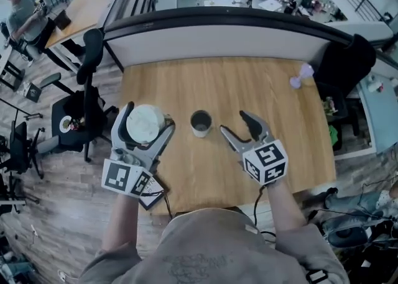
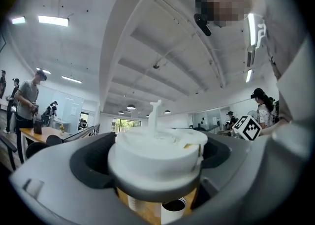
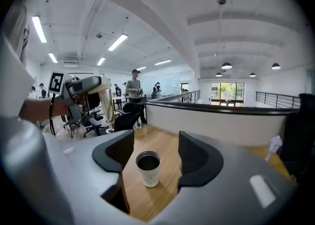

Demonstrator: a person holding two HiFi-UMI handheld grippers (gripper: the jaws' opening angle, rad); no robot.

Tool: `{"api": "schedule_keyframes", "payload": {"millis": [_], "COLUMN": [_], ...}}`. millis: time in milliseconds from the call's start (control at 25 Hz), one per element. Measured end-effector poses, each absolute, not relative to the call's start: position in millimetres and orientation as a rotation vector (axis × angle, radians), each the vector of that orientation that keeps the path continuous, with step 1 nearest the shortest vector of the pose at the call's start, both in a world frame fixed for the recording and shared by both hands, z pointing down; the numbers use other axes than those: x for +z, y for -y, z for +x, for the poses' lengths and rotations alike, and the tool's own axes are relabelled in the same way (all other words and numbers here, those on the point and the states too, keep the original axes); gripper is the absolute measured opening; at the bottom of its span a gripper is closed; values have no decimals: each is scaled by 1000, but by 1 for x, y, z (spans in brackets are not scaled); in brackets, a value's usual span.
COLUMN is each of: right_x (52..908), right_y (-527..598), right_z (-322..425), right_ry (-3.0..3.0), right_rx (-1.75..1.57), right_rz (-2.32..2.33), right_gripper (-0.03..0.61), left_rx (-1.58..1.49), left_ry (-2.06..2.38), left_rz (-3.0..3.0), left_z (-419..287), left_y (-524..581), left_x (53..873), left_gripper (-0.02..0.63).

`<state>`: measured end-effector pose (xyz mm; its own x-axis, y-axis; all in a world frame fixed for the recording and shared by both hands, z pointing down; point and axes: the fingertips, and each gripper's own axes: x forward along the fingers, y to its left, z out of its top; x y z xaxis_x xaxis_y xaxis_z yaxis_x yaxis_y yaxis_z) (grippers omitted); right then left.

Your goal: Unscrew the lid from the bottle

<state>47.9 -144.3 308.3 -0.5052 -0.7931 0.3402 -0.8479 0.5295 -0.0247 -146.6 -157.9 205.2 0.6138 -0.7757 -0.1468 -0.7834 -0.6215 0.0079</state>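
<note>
My left jaws are closed on the bottle (image 2: 153, 162). The grey fingers wrap round its wide white upper part from both sides, and the pads press on it. The left gripper (image 1: 148, 120) holds it over the near left part of the wooden table (image 1: 249, 84). The white lid (image 2: 158, 139) sits on top with a thin upright post rising from it, and from the head view I look straight down on its round pale face. Under the jaws I see only wood and a bit of white, so I cannot tell how far the bottle's body reaches down. The marker cube (image 1: 127, 179) on that gripper sits nearest to me, past the table's front edge. To the right, between the two grippers, a white cup (image 1: 200, 122) stands upright on the table, open-topped and dark inside, apart from the bottle. Next comes the right gripper (image 1: 233, 122). Its jaws are spread fairly wide and hold nothing. In the right gripper view the cup shows through the gap, but it stands on the wood beyond the pads and neither pad touches it. In the head view it is just beside the nearer fingertip. At the far right corner of the table lies a small pale lilac object (image 1: 301, 76), well apart from everything else.
</note>
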Motion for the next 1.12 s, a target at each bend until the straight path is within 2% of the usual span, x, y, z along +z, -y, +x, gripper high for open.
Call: {"api": "schedule_keyframes", "payload": {"millis": [160,400,720,1120], "right_x": [271,222,196,216], "right_y": [133,114,84,61], "right_z": [51,41,25,20], "right_ry": [2528,2646,2728,2737], "right_rx": [225,143,129,214], "right_rz": [1427,1437,1386,1340], "right_gripper": [213,142,78,11], "left_rx": [179,87,72,24], "left_ry": [-1362,-1387,-1404,-1447], "left_rz": [-2753,-2721,-2747,-2822], "left_z": [-161,-167,-170,-167], "left_y": [141,118,80,58], "left_x": [196,195,198,229], "left_gripper": [486,488,488,488]}}
